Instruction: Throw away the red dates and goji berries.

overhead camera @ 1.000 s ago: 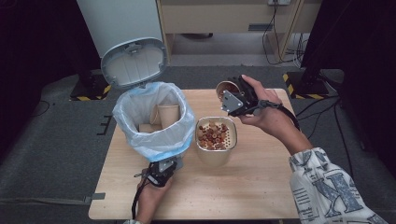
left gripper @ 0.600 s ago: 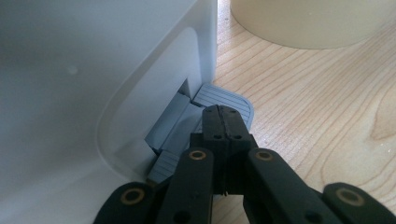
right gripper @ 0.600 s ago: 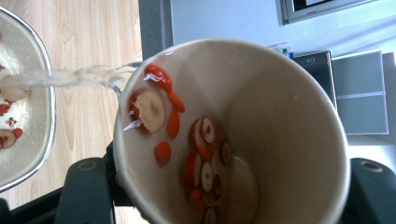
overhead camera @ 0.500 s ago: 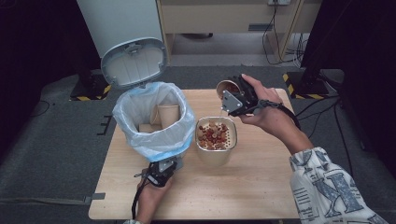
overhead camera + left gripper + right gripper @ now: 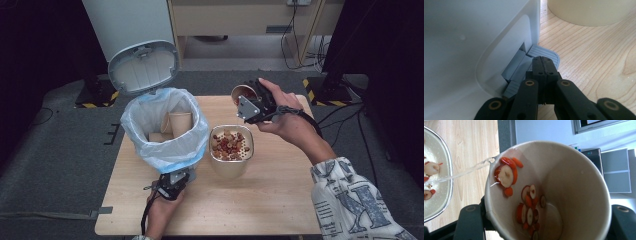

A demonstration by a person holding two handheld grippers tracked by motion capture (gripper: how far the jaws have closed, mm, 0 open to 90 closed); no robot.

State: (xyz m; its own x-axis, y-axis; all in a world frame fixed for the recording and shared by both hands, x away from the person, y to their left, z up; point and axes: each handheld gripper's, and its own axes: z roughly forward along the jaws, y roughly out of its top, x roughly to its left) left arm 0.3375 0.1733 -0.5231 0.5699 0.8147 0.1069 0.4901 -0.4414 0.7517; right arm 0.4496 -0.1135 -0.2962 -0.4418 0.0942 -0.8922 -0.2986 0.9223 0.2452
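The right tongs [image 5: 251, 102] clamp a tilted paper cup [image 5: 549, 192], smooth and cream inside, above the far right of the pale wood-grain tabletop [image 5: 280, 200]. A thin stream of liquid runs from its rim toward the perforated metal strainer [image 5: 231, 145] (round, holding red and white fruit slices). The left tongs [image 5: 543, 65], closed tight, press the ribbed grey pedal [image 5: 544, 53] of the white plastic bin [image 5: 165, 127], whose lid stands open.
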